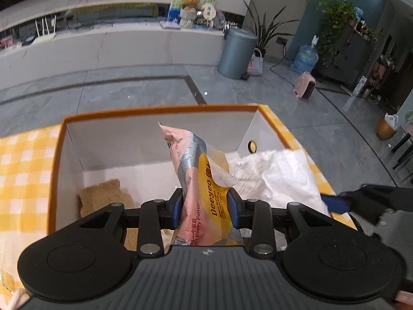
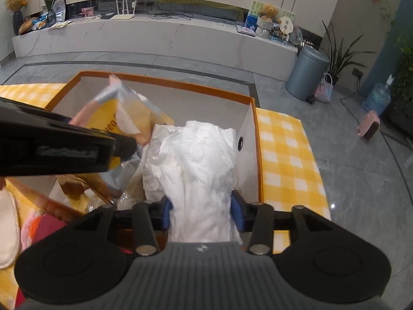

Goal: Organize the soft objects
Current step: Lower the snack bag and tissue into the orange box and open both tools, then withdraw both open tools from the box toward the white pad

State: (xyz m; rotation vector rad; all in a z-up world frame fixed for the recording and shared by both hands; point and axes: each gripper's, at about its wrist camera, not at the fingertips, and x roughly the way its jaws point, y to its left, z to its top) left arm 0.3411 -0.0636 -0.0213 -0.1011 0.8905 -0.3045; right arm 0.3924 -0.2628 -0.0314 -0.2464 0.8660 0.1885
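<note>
Step in hand: depositing into orange-rimmed box (image 1: 59,155). Left gripper (image 1: 205,208) fingers pinch pink-yellow packet (image 1: 204,180) above box floor. Right gripper (image 2: 204,213) fingers flank white bundle (image 2: 198,160) in box, seemingly loosened. Next: release packet.

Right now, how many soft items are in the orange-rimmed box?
3: a pink-and-yellow tissue pack in the middle, white plastic-wrapped bundle on the right, tan cloth at the bottom left. More may be hidden underneath.
</note>
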